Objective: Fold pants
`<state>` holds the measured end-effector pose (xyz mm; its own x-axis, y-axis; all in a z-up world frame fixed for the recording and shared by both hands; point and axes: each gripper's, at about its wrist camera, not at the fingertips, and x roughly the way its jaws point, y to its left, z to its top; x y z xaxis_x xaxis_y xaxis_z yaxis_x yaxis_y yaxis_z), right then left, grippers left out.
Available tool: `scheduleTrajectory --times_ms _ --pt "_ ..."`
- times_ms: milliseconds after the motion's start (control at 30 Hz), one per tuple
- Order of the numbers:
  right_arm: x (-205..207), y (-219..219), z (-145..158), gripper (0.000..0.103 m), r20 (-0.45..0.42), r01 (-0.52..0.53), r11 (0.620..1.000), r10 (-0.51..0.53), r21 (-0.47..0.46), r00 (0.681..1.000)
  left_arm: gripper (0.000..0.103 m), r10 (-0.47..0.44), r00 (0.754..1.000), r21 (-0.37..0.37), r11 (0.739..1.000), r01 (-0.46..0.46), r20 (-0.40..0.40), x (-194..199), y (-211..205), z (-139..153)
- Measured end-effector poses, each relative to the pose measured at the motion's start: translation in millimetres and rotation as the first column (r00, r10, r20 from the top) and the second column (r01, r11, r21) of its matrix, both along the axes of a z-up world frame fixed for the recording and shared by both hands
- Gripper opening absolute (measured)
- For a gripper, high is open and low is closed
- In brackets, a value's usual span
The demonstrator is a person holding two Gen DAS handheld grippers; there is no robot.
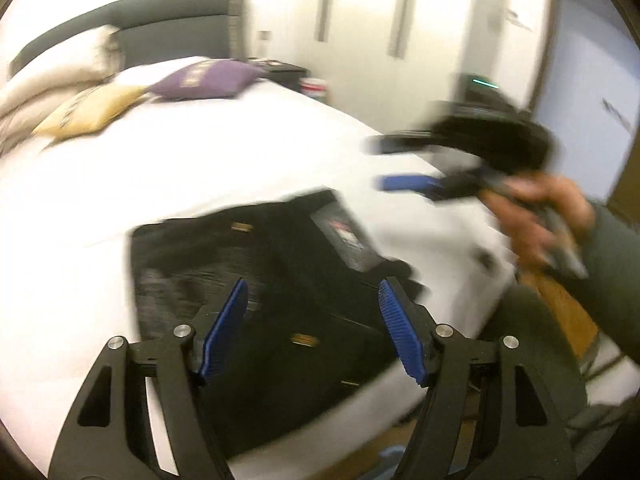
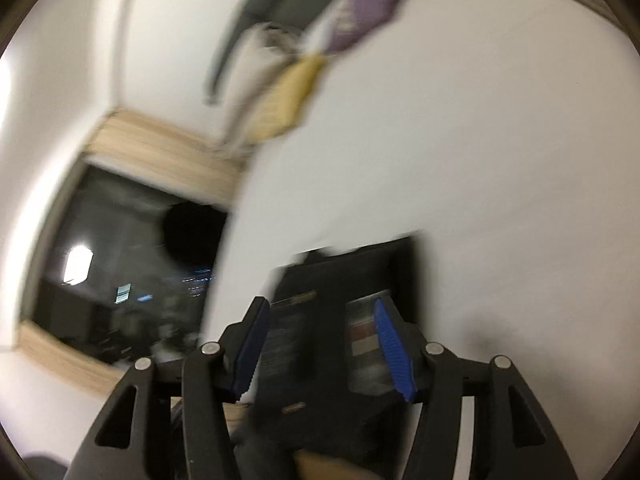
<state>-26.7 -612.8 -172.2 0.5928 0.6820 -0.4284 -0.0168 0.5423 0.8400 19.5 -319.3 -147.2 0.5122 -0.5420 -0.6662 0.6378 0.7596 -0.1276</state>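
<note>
Black pants (image 1: 280, 280) lie folded into a compact stack near the corner of the white bed (image 1: 200, 168), a label patch facing up. In the left wrist view my left gripper (image 1: 312, 292) hangs above the stack, open, with nothing between its blue pads. Off to the right, a hand holds my right gripper (image 1: 380, 164), open and empty, above the bed's edge. The right wrist view shows the same pants (image 2: 344, 320) beyond the open right gripper (image 2: 320, 312); nothing sits between its blue fingers (image 2: 390, 344). Both views are motion-blurred.
A purple cushion (image 1: 208, 78), a yellow cushion (image 1: 88, 110) and pale bedding (image 1: 48, 76) lie by the dark headboard. White wardrobe doors (image 1: 360, 20) stand behind the bed. A dark window (image 2: 128, 280) with a wooden frame fills the left of the right wrist view.
</note>
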Motion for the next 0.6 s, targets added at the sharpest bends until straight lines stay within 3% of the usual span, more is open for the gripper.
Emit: scheduleTrajectory --times_ms 100,200,233,267,300,333,367,500,567,600 --pt "-15 43 6 0.059 0.064 -0.13 0.99 0.126 0.058 0.99 0.067 0.046 0.997 -0.059 0.997 -0.05 -0.061 24 26 -7" --pt "-20 68 -38 0.059 -0.048 -0.169 0.984 0.171 0.05 0.984 0.067 0.07 0.985 -0.038 0.996 -0.076 -0.155 40 35 -38" --pt "-20 70 -60 0.045 -0.124 -0.158 0.987 0.162 0.035 0.979 0.067 0.08 0.983 -0.027 0.996 -0.086 -0.166 39 36 -51" --pt "-23 66 -82 0.007 -0.173 -0.139 0.99 0.141 0.023 0.975 0.067 0.086 0.982 -0.018 0.996 -0.09 -0.167 37 37 -63" --pt "-30 55 -97 0.0 -0.179 -0.091 0.995 0.095 0.033 0.979 0.067 0.09 0.983 -0.009 0.996 -0.093 -0.16 35 37 -71" --pt "-37 41 -107 0.0 -0.179 -0.056 0.992 0.075 0.11 0.981 0.067 0.086 0.989 -0.008 0.996 -0.087 -0.12 29 39 -75" --pt "-41 34 -109 0.0 -0.177 -0.04 0.991 0.063 0.13 0.982 0.067 0.084 0.991 -0.008 0.996 -0.085 -0.104 27 39 -74" --pt "-53 14 -87 0.001 -0.181 -0.039 0.999 0.039 0.003 0.983 0.067 0.074 0.988 -0.028 0.996 -0.079 -0.138 28 45 -64" --pt "-51 5 -63 0.024 -0.162 -0.024 0.998 0.014 -0.058 0.987 0.067 0.08 0.99 -0.084 0.992 -0.09 -0.117 26 57 -42" --pt "-48 3 -53 0.03 -0.137 -0.021 0.998 0.012 -0.06 0.99 0.067 0.092 0.993 -0.102 0.99 -0.099 -0.071 31 65 -26"
